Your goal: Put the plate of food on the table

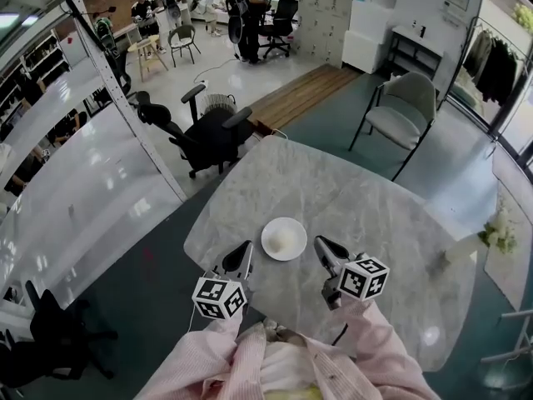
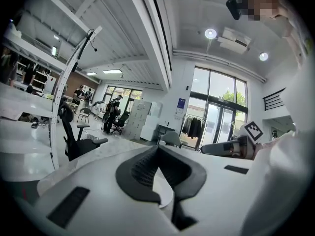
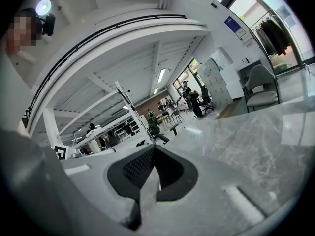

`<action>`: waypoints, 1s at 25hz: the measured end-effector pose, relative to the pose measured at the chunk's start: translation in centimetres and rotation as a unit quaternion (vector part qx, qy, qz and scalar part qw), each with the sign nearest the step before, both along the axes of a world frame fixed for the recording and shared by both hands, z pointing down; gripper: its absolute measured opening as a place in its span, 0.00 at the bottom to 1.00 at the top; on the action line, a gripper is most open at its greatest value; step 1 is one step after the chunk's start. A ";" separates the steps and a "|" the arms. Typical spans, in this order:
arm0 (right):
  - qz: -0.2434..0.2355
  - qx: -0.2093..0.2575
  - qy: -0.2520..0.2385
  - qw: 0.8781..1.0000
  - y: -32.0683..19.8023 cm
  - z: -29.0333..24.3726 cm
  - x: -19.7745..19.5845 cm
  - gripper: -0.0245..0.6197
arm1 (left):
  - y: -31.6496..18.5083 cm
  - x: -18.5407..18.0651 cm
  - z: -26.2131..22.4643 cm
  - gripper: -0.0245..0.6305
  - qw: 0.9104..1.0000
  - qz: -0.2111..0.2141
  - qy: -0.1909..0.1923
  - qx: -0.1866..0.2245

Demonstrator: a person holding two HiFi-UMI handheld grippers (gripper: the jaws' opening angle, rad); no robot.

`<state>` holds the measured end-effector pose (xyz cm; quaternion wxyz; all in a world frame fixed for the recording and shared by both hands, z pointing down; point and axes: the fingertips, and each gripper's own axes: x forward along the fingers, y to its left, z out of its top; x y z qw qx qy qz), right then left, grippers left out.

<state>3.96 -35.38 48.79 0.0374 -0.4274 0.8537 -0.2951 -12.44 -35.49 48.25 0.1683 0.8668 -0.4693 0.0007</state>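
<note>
A small white plate (image 1: 283,239) with pale food on it lies on the grey marble table (image 1: 366,198), near the front edge. My left gripper (image 1: 243,250) hovers just left of the plate, apart from it, its jaws shut on nothing. My right gripper (image 1: 321,245) hangs just right of the plate, also shut and empty. In the left gripper view the dark pads (image 2: 142,168) meet at the tip of the left gripper (image 2: 158,148), and the right gripper (image 2: 231,146) shows beyond. In the right gripper view the right gripper (image 3: 154,149) is shut over the marble top (image 3: 246,136).
A grey armchair (image 1: 404,111) stands at the table's far right corner and a black office chair (image 1: 204,136) at its far left. White flowers (image 1: 498,233) sit off the table's right side. People stand around desks far back (image 1: 250,11).
</note>
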 end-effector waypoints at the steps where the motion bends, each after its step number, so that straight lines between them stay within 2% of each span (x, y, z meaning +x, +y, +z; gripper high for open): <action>1: 0.001 0.009 0.002 1.000 0.0 -0.4 0.0 0.05 | 0.0 -0.2 -0.2 0.03 1.000 -0.001 -0.001 0.005; 6: 0.006 0.048 0.014 0.999 0.4 -1.8 0.5 0.05 | -0.1 -0.6 -1.5 0.03 1.000 -0.009 -0.007 0.026; 13: 0.022 0.066 0.018 0.997 0.3 -2.1 1.3 0.05 | -0.2 -1.1 -1.9 0.03 0.999 -0.016 -0.015 0.039; 25: 0.069 0.061 -0.002 0.996 0.7 -1.5 3.1 0.05 | 0.0 -2.8 -2.3 0.03 0.998 -0.042 -0.029 0.044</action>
